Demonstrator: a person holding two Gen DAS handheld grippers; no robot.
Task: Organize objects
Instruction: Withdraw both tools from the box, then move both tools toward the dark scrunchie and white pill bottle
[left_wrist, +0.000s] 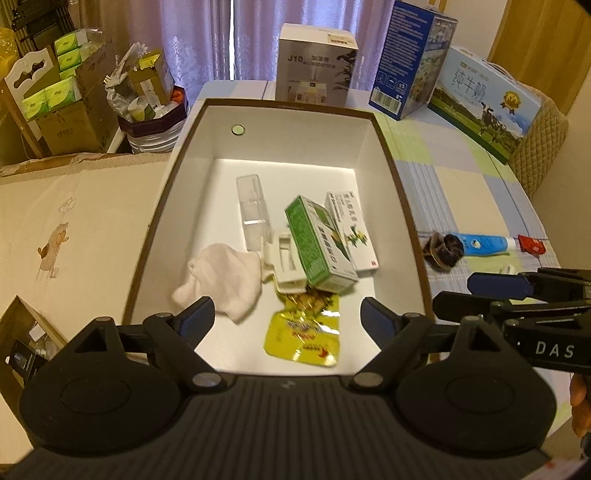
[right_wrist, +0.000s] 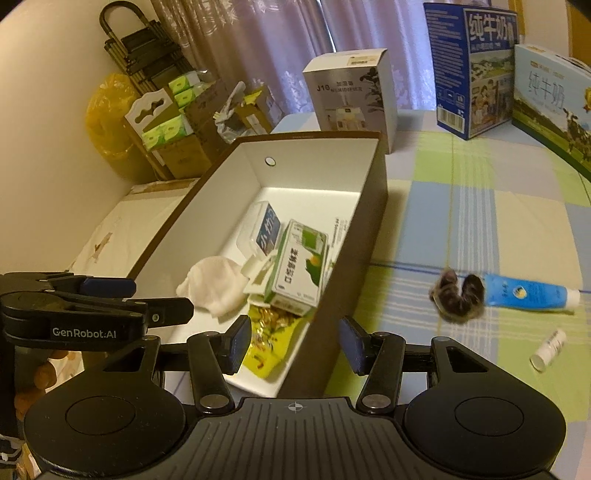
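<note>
An open storage box (left_wrist: 288, 105) with a brown rim and white inside stands on the checked tablecloth. In it lie a green carton (left_wrist: 317, 243), a white carton (left_wrist: 351, 225), a clear plastic case (left_wrist: 253, 210), a white cloth (left_wrist: 221, 280) and a yellow pouch (left_wrist: 303, 332). My left gripper (left_wrist: 288, 314) hangs open over the box's near end, above the pouch, holding nothing. My right gripper (right_wrist: 295, 341) is open above the box's right wall (right_wrist: 354, 236), with nothing held. On the cloth to the right lie a dark furry scrunchie (right_wrist: 458, 295), a blue tube (right_wrist: 528, 295) and a small white bottle (right_wrist: 548, 349).
A humidifier box (left_wrist: 314, 62) stands just behind the storage box, and two milk cartons (left_wrist: 413, 55) (left_wrist: 487, 99) stand at the back right. A red packet (left_wrist: 532, 243) lies beyond the tube. Stacked cardboard and tissue packs (left_wrist: 55, 96) crowd the left, off the table.
</note>
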